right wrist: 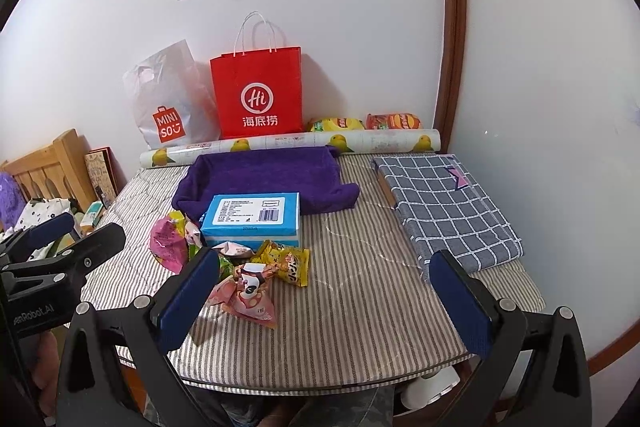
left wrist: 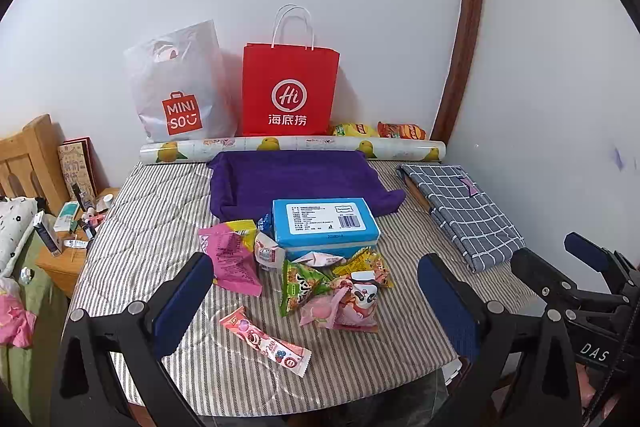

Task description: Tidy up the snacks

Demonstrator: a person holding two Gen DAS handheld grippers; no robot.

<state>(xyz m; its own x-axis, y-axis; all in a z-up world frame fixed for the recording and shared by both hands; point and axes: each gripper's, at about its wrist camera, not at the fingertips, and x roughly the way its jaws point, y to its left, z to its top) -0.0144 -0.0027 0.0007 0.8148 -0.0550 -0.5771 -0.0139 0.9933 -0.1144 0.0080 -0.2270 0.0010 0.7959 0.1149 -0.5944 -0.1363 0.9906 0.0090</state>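
The snacks sit in a loose heap near the middle of the table [left wrist: 140, 227], which wears a striped cloth. At the heap's back stands a blue box [left wrist: 325, 227], its long axis running left to right, label side up. Against its left end lies a pink packet [left wrist: 234, 259], long axis running from the box toward the near edge. In front of the box lie a green packet [left wrist: 298, 283], a yellow packet [left wrist: 370, 265] and a pink panda packet [left wrist: 354, 305], overlapping one another. Apart from the heap, nearer the front edge, a long pink stick packet [left wrist: 266, 341] lies on a diagonal, one end toward the far left, the other toward the near right.

The left gripper [left wrist: 316, 307] hovers over the near edge with fingers spread wide and nothing between them; in its view the heap and stick packet fall in the gap between the two blue pads. The right gripper [right wrist: 324, 301] is likewise spread and empty; the panda packet lies just beside its left finger [right wrist: 188, 297], and bare cloth fills the rest of the gap.

Behind the box lies a purple towel [left wrist: 288, 183]; to the right, a folded checked cloth [left wrist: 464, 215]. The striped strip between heap and checked cloth is open. Along the wall run a printed roll [left wrist: 292, 147], a red paper bag [left wrist: 288, 91] and a white plastic bag [left wrist: 180, 91].
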